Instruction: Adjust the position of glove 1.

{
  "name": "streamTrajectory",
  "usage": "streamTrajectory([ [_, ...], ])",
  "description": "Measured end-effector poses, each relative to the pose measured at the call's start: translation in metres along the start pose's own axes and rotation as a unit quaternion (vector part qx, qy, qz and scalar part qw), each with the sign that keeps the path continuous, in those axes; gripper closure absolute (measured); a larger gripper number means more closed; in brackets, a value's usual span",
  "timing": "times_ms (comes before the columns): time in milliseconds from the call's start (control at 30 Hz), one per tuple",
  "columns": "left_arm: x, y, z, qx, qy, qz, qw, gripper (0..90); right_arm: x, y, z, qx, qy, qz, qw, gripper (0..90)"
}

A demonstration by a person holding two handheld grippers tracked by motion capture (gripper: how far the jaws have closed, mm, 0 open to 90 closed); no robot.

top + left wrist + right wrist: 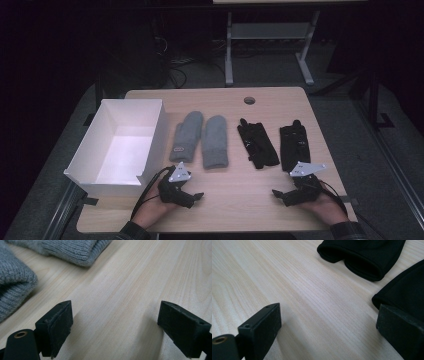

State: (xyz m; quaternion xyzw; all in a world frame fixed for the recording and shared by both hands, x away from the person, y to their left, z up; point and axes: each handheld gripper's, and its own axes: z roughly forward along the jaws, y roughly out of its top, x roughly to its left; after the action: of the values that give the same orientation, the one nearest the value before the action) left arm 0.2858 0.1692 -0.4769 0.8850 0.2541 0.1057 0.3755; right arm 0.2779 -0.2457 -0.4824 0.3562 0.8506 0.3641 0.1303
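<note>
Two pairs of gloves lay in a row across the middle of the pale wooden table [235, 200]: the grey knitted mittens [201, 139] at the left, the black fabric gloves [272, 144] at the right. I saw the white open cardboard box [120, 145] just beside the mittens, at the table's left edge. My left gripper [192, 197] rested on the wood near the mitten cuffs, its jaws spread wide and gripping nothing. My right gripper [280, 194] lay near the cuffs of the black gloves, its jaws also wide apart and empty. A round hole [249, 100] sat near the far edge.
</note>
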Motion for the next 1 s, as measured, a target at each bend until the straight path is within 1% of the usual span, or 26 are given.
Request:
streamTrajectory([
  [167,0.000,0.000,0.000,0.000,0.001,-0.001,1.0000,12.3,0.000,0.000,0.000,0.001,0.000,0.000,1.0000,6.0],
  [200,0.000,0.000,0.000,0.000,0.001,-0.002,1.0000,12.3,0.000,0.000,-0.001,0.001,0.000,0.000,1.0000,7.5],
  [233,0.000,0.000,0.000,-0.001,0.002,-0.002,1.0000,12.3,0.001,0.000,-0.002,0.001,0.001,0.004,1.0000,12.8],
  [267,0.000,0.001,0.001,0.000,0.003,-0.004,1.0000,12.3,0.001,0.001,-0.004,0.001,0.004,0.003,1.0000,16.8],
  [300,0.000,0.001,0.001,0.000,0.003,-0.005,1.0000,12.2,0.000,0.001,-0.004,-0.002,0.011,0.003,0.9999,17.0],
  [333,0.000,0.001,0.002,0.000,0.003,-0.005,1.0000,12.2,-0.001,0.001,-0.005,-0.001,0.009,0.002,1.0000,19.3],
  [367,0.000,0.002,0.002,-0.001,0.003,-0.005,1.0000,12.2,0.000,0.002,-0.006,-0.002,0.009,0.003,0.9999,23.8],
  [400,0.000,0.002,0.002,-0.001,0.003,-0.005,1.0000,12.2,-0.002,0.003,-0.008,-0.006,0.010,-0.007,0.9999,26.5],
  [467,0.000,0.001,0.002,-0.001,0.004,-0.007,1.0000,12.3,-0.003,0.006,-0.011,-0.017,0.015,0.003,0.9997,35.2],
  [533,-0.001,0.001,0.002,-0.002,0.004,-0.007,1.0000,12.3,-0.004,0.010,-0.012,-0.025,0.025,0.009,0.9993,38.5],
  [567,-0.001,0.001,0.002,-0.004,0.004,-0.010,0.9999,12.3,-0.004,0.012,-0.011,-0.026,0.027,0.006,0.9993,38.6],
  [633,-0.001,0.004,0.002,0.006,0.009,-0.014,0.9998,12.7,-0.003,0.013,-0.007,-0.016,0.028,0.001,0.9995,37.3],
  [667,-0.001,0.007,0.001,0.017,0.012,-0.015,0.9997,14.2,-0.001,0.014,-0.006,-0.014,0.028,-0.004,0.9995,36.0],
  [700,-0.001,0.007,0.001,0.017,0.012,-0.015,0.9997,15.9,-0.001,0.014,-0.006,-0.014,0.028,-0.004,0.9995,36.0],
  [733,0.000,0.012,-0.001,0.017,0.011,-0.026,0.9995,17.2,0.001,0.014,-0.005,-0.013,0.026,-0.010,0.9995,33.0],
  [833,0.000,0.020,-0.008,-0.010,0.012,-0.030,0.9994,25.2,0.002,0.013,-0.005,-0.016,0.026,-0.009,0.9995,31.4],
  [867,0.001,0.024,-0.010,-0.019,0.012,-0.032,0.9993,29.7,0.003,0.012,-0.005,-0.016,0.027,-0.006,0.9995,30.5],
  [900,0.001,0.027,-0.011,-0.023,0.011,-0.032,0.9992,35.8,0.002,0.012,-0.005,-0.016,0.026,-0.009,0.9995,29.9],
  [933,0.002,0.031,-0.012,-0.026,0.011,-0.033,0.9991,44.2,0.001,0.011,-0.005,-0.015,0.027,-0.008,0.9995,29.8],
  [967,0.002,0.031,-0.012,-0.026,0.011,-0.033,0.9991,49.4,0.001,0.011,-0.005,-0.015,0.027,-0.008,0.9995,29.8],
  [1000,0.004,0.036,-0.012,-0.026,0.012,-0.036,0.9989,49.4,0.001,0.011,-0.004,-0.014,0.028,-0.007,0.9995,29.4],
])
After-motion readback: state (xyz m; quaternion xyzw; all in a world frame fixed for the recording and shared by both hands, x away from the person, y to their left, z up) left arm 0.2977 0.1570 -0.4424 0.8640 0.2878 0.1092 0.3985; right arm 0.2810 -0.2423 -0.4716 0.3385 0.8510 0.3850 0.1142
